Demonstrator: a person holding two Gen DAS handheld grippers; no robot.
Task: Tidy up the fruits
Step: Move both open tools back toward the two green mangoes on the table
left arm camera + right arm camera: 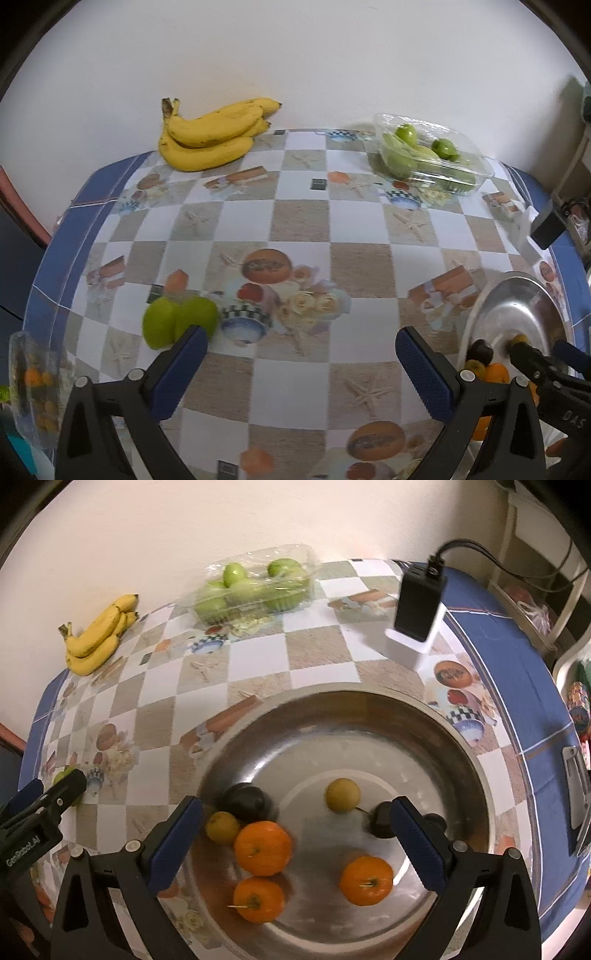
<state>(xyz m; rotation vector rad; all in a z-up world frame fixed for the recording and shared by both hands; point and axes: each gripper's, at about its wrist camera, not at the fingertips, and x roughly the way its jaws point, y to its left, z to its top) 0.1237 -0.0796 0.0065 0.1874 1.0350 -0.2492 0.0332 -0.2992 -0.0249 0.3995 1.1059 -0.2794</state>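
Observation:
A steel bowl (369, 716) holds three oranges (263, 847), two small yellow fruits (342, 795) and dark fruits (246, 801). My right gripper (295, 834) is open and empty above the bowl. My left gripper (301, 362) is open and empty over the table; two green fruits (177, 321) lie just beyond its left finger. The bowl also shows at the right of the left wrist view (517, 306). Bananas (210, 136) lie by the wall. A clear plastic box of green fruit (428, 155) stands at the back right.
A black device on a white base (415, 609) with a cable stands right of the plastic box. A plastic bag of small orange fruits (37, 387) lies at the table's left edge. The checkered tablecloth (295, 221) has a blue border.

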